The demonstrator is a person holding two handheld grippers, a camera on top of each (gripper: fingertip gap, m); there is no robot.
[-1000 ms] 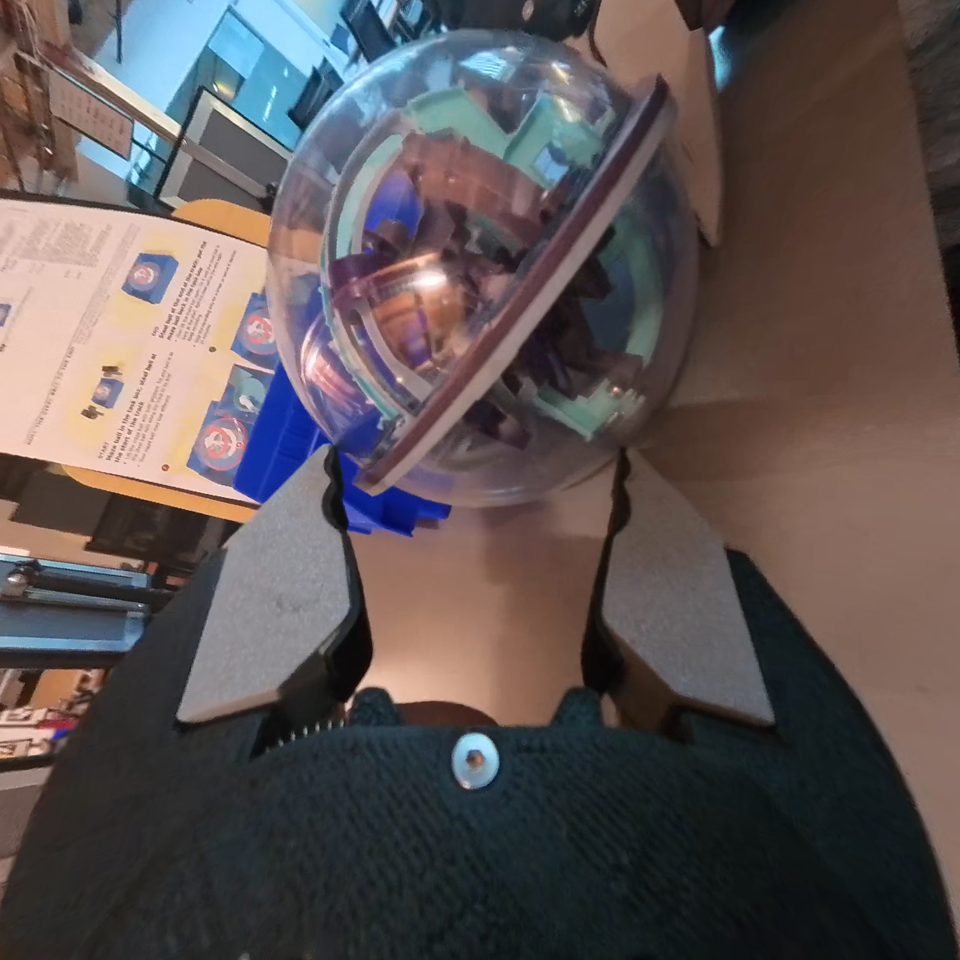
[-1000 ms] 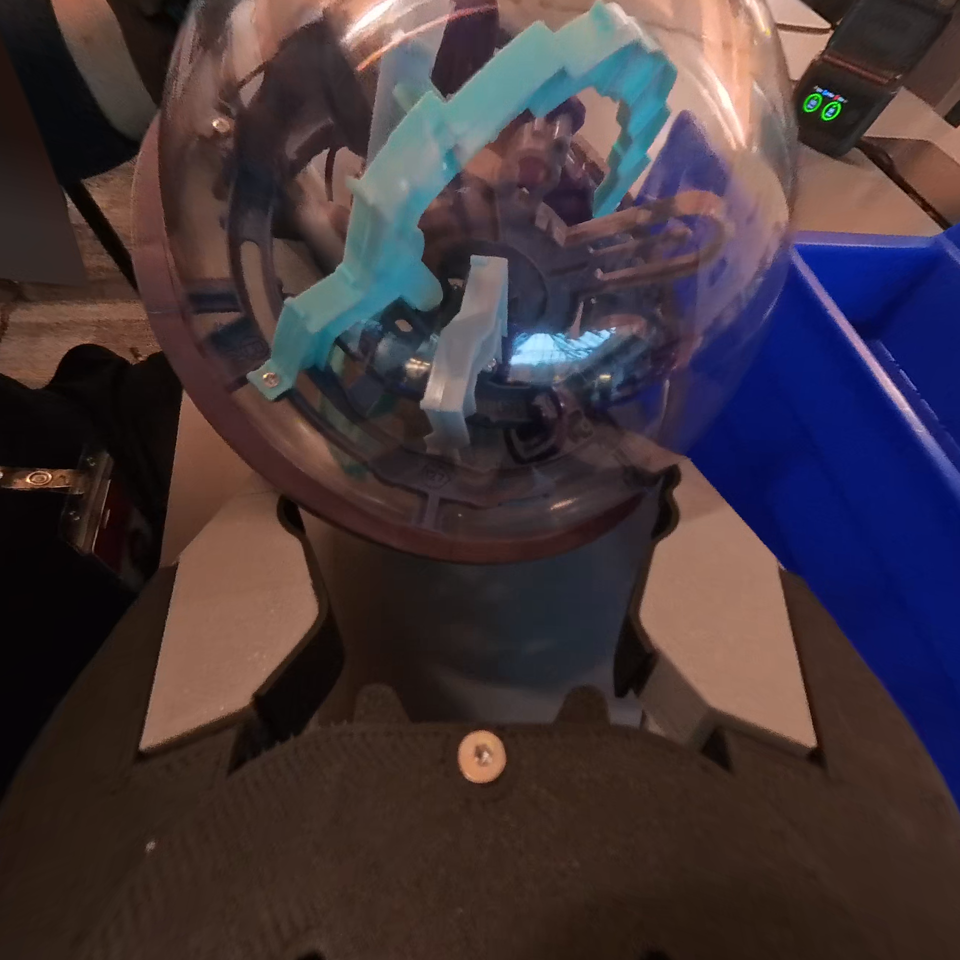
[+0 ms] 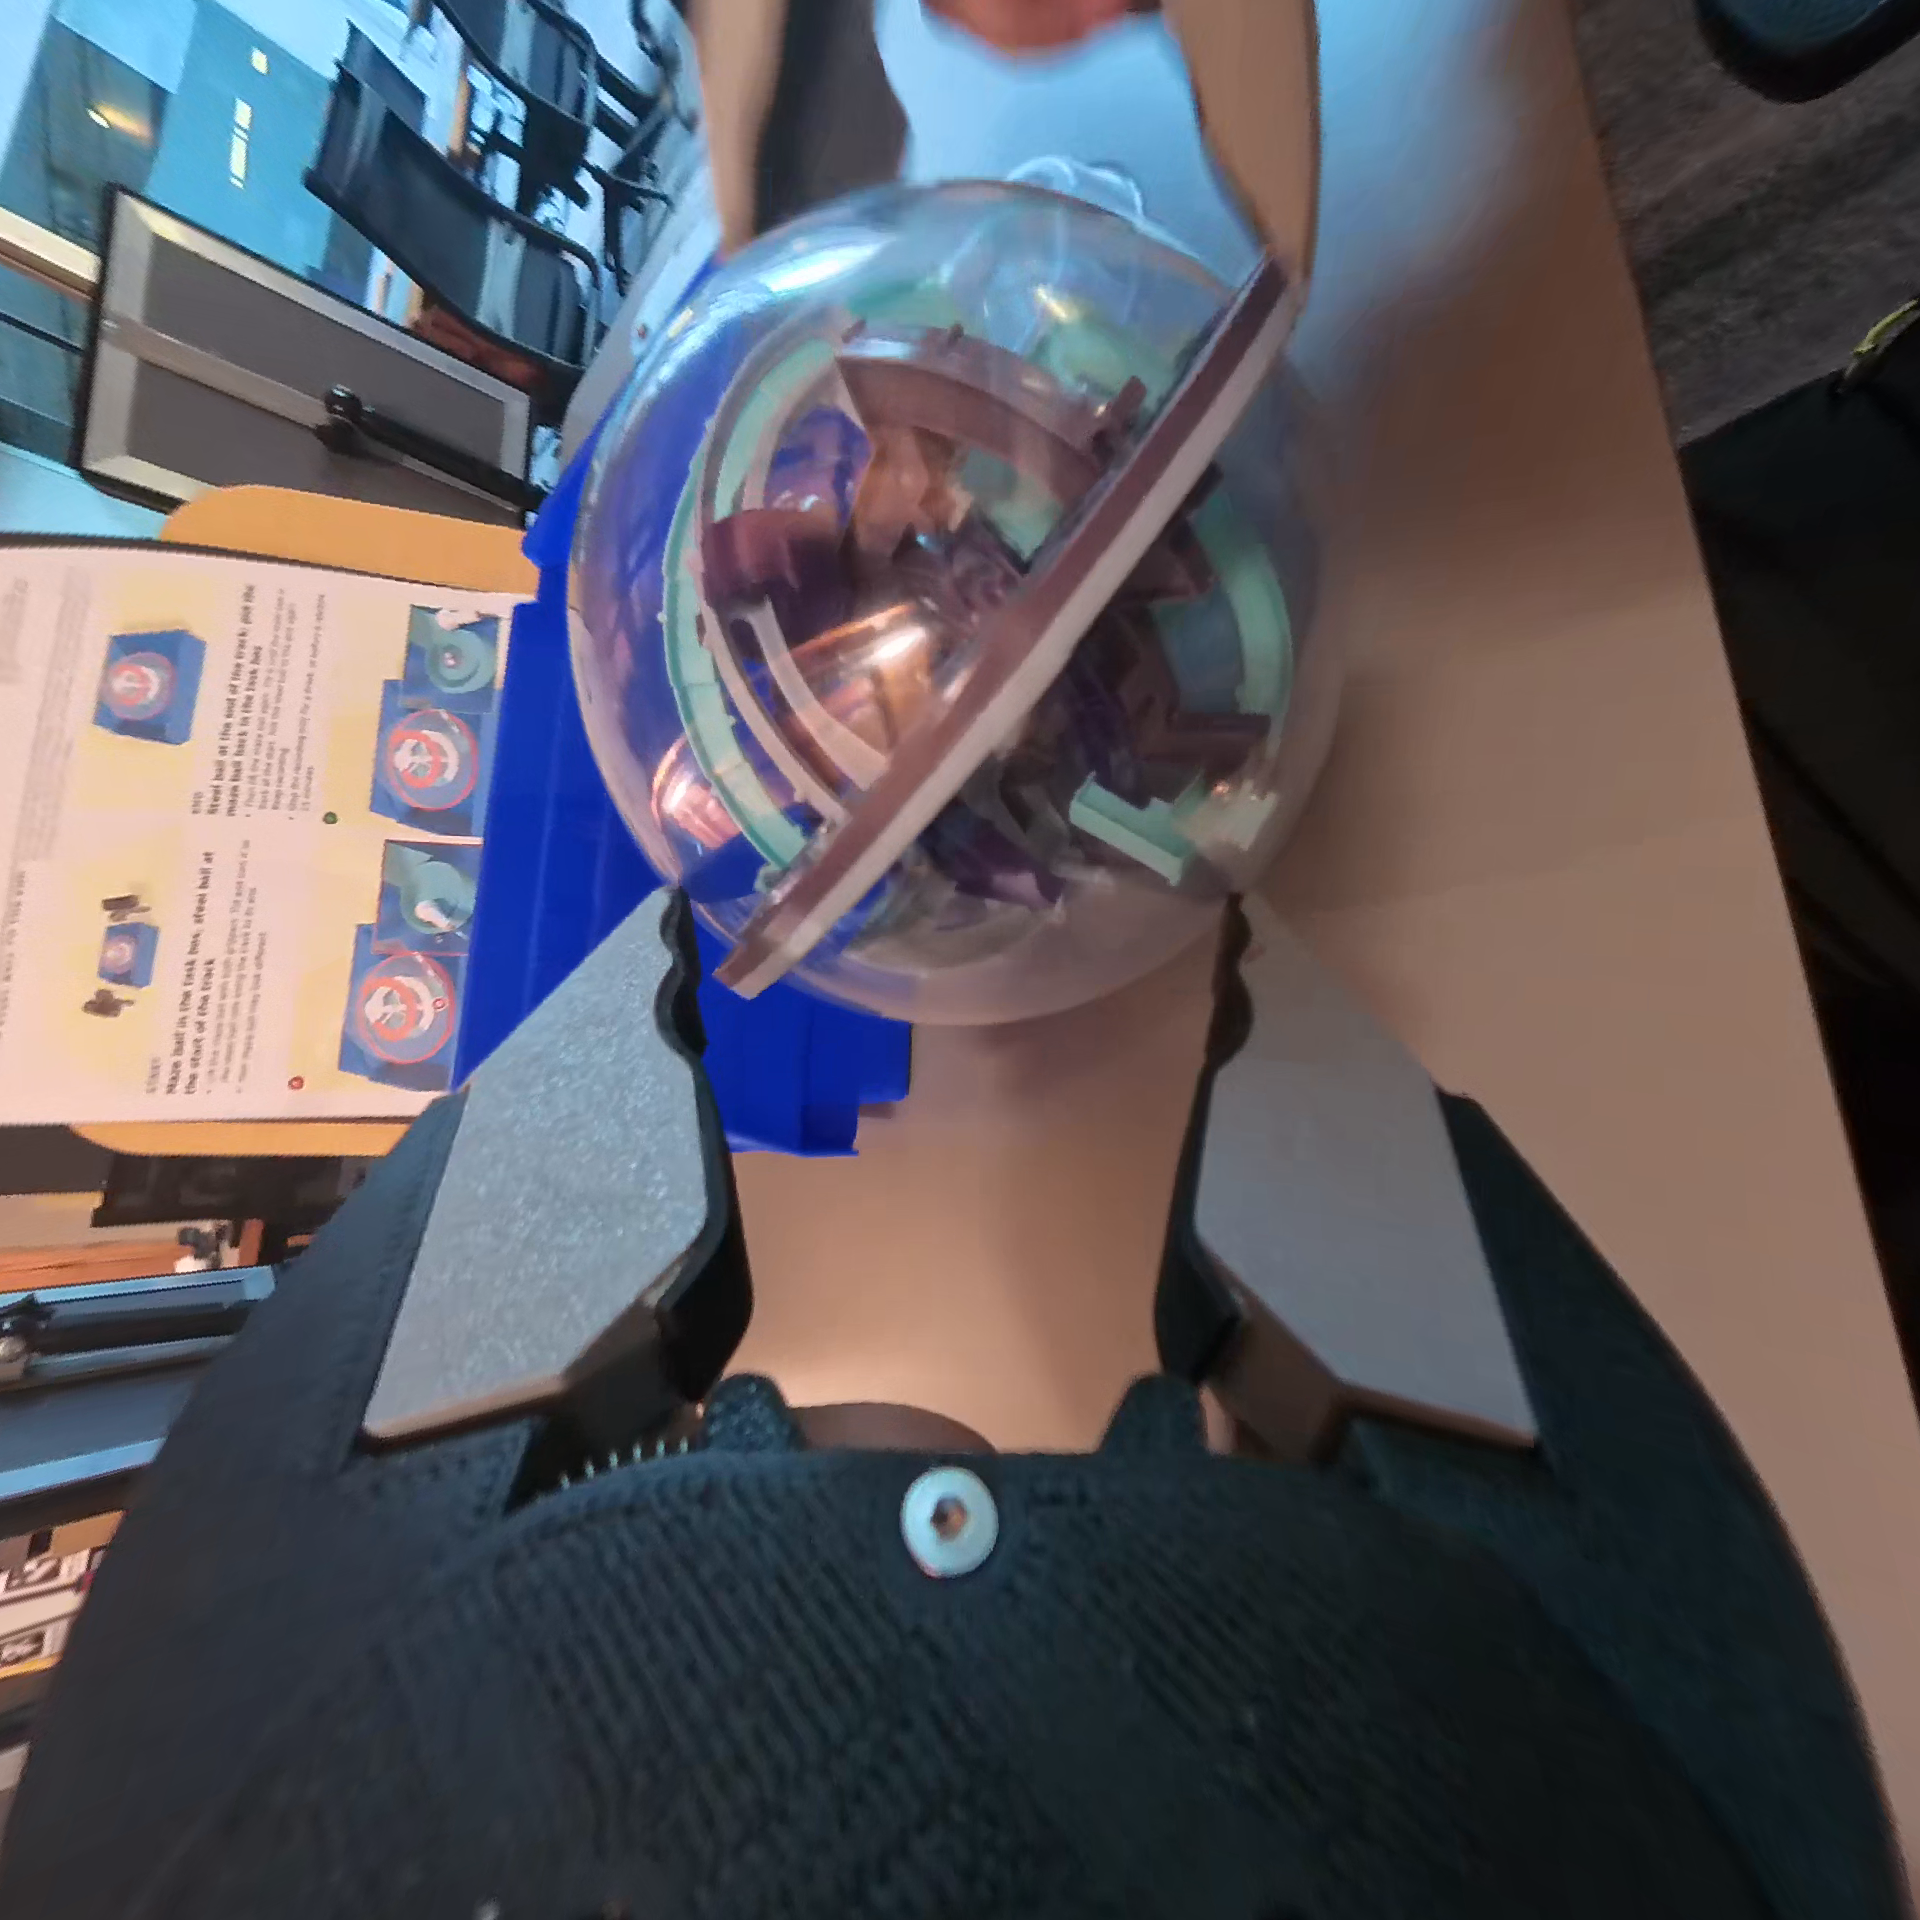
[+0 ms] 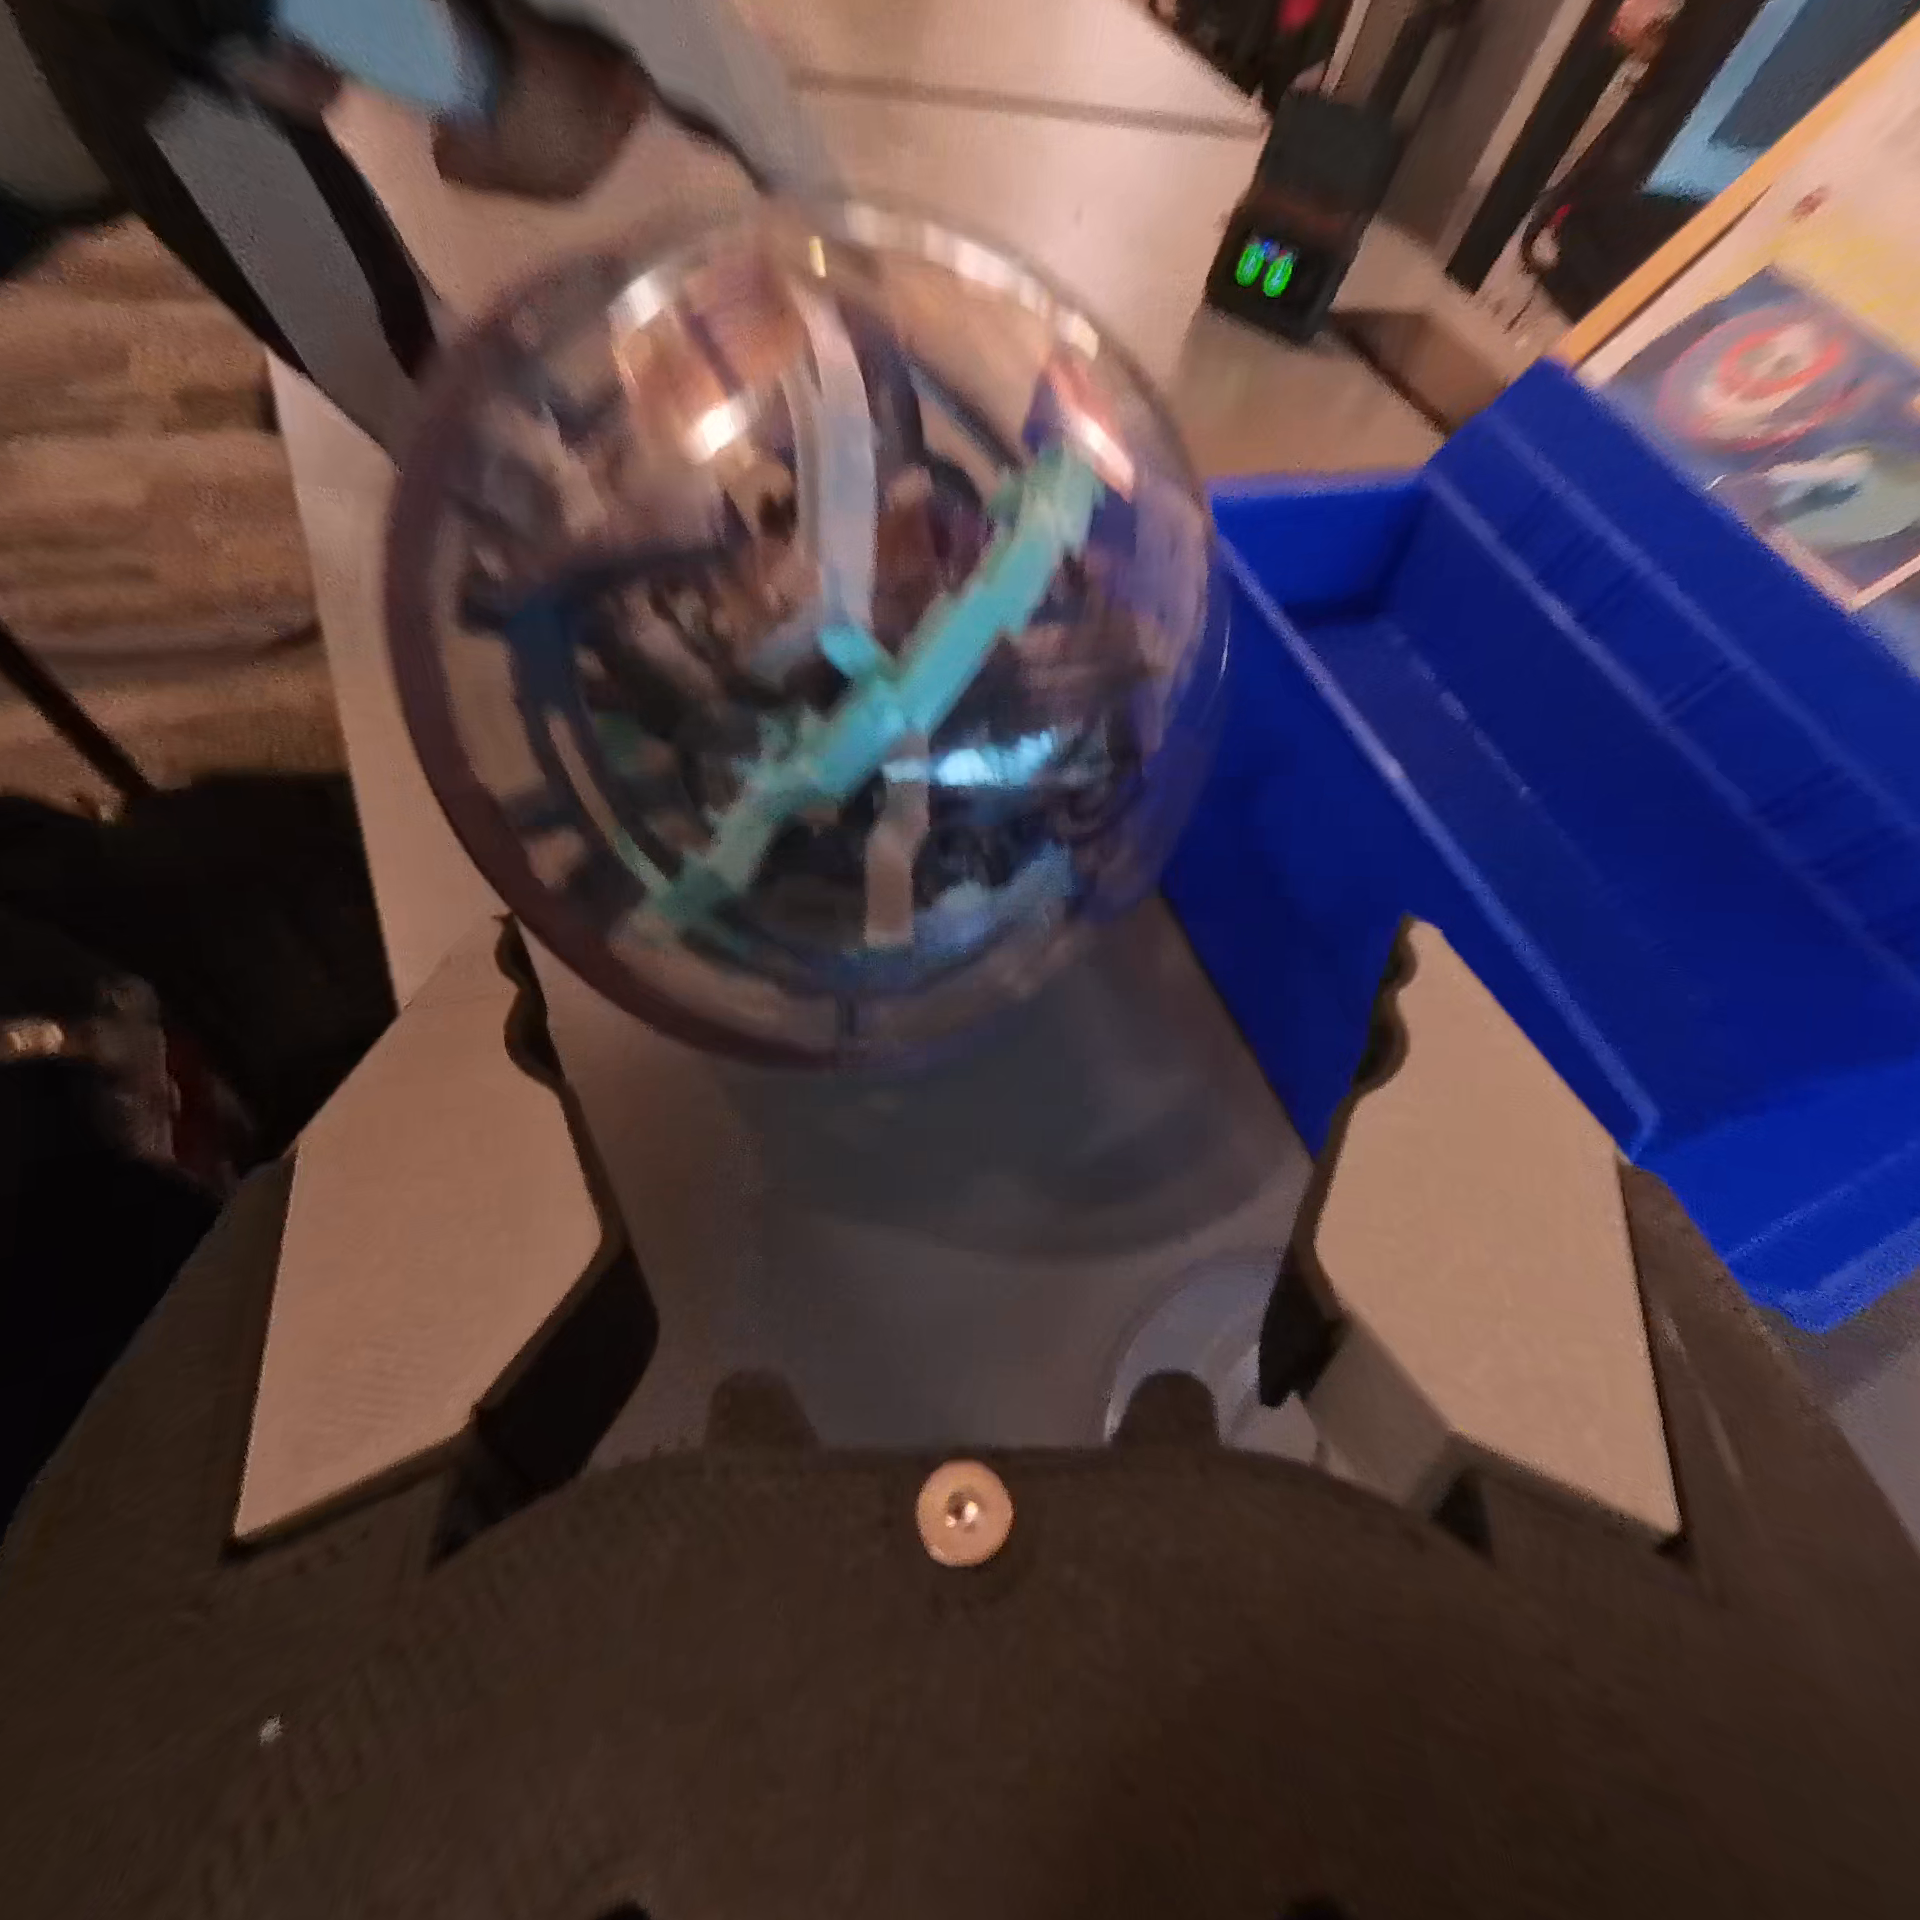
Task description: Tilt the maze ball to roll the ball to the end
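We see the maze ball [image 3: 935, 623], a clear ball with green and purple tracks inside, held up over the tan table [image 3: 1507, 831] with its brown ring tipped so the little ball can roll. The left gripper [image 3: 956, 914] pinches it with both fingertips. The right gripper [image 4: 951, 945] stands wide apart, not squeezing, though this view is blurry. A blue bin [image 4: 1558, 779] sits just beside, with a picture sheet [image 3: 208, 831] behind.

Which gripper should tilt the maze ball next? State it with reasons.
Left gripper: its fingers touch the maze ball on both sides. The right gripper stands wide, one finger clear of it, beside the blue bin.
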